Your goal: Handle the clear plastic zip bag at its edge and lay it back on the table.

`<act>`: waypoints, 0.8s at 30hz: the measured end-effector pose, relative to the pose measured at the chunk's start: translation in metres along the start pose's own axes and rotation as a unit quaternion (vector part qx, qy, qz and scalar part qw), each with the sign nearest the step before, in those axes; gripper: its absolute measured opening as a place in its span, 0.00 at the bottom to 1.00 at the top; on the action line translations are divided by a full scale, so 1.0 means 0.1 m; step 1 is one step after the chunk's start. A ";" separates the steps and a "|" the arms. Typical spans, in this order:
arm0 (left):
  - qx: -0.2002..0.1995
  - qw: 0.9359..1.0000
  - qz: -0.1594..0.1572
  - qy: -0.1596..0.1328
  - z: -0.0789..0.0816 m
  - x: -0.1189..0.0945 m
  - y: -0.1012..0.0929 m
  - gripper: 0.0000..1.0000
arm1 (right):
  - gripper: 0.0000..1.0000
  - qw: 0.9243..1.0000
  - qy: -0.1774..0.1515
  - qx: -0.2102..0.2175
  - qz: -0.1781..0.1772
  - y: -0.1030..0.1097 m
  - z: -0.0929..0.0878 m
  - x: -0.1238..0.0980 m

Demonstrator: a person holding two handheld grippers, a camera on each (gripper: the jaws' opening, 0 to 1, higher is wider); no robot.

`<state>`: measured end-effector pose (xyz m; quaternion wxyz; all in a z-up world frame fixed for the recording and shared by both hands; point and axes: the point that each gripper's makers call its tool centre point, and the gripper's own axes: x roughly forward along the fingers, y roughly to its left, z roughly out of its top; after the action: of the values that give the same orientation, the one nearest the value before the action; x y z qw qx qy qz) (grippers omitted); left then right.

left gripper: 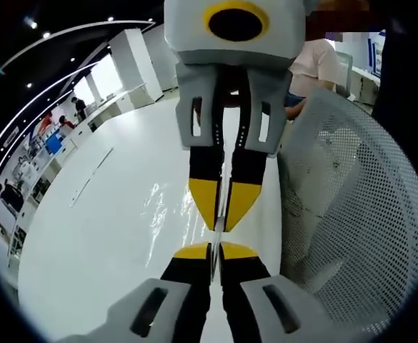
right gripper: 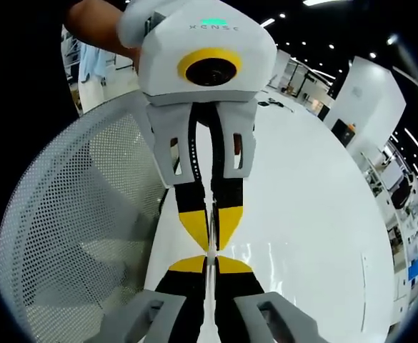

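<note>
I see a white, glossy table (left gripper: pixel 101 236) filling the lower left and centre of the left gripper view, and the centre and right of the right gripper view (right gripper: pixel 316 236). A clear plastic zip bag (left gripper: pixel 162 214) lies crinkled at centre frame in the left gripper view, apparently resting on the tabletop, though its far edge is hard to judge.

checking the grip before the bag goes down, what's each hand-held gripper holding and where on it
Both hold the clear bag at its thin edge. The left hand-held gripper and the right hand-held gripper meet tip to tip, each shut on that edge, above the table.
</note>
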<state>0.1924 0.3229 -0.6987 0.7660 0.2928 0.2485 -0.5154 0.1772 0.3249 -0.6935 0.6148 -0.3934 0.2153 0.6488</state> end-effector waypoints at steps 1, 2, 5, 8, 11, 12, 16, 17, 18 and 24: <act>0.002 1.000 -0.001 0.000 0.00 0.00 0.00 0.00 | 0.00 1.000 0.000 -0.001 -0.001 0.00 0.00 0.00; 0.002 1.000 -0.002 0.000 0.00 0.00 -0.02 0.00 | 0.00 1.000 0.000 -0.002 0.000 0.00 0.00 0.00; -0.003 1.000 -0.005 0.002 0.00 0.00 -0.04 0.00 | 0.00 1.000 -0.002 0.000 0.004 0.01 0.00 0.00; -0.002 1.000 -0.005 0.006 -0.02 0.01 -0.05 0.00 | 0.00 1.000 0.000 -0.002 0.008 0.02 -0.01 0.01; -0.006 1.000 -0.006 0.007 -0.03 0.02 -0.05 0.00 | 0.00 1.000 0.002 -0.002 0.010 0.03 -0.03 0.02; -0.008 1.000 -0.006 0.008 -0.03 0.02 -0.05 0.00 | 0.00 1.000 0.004 0.001 0.011 0.03 -0.04 0.01; -0.016 1.000 -0.006 0.010 -0.05 0.01 -0.04 0.00 | 0.00 1.000 0.006 0.004 0.010 0.02 -0.08 -0.01; -0.017 1.000 -0.006 0.010 -0.06 0.01 -0.04 0.00 | 0.00 1.000 0.007 0.007 0.010 0.01 -0.10 -0.01; -0.018 1.000 -0.006 0.011 -0.06 0.01 -0.03 0.00 | 0.00 1.000 0.007 0.007 0.010 0.01 -0.12 -0.02; -0.024 1.000 -0.008 0.014 -0.08 0.00 -0.05 0.00 | 0.00 1.000 0.011 0.014 0.011 0.03 -0.20 -0.05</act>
<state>0.1867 0.3270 -0.7055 0.7653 0.2798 0.2741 -0.5107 0.1790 0.3065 -0.7023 0.6106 -0.3894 0.2357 0.6481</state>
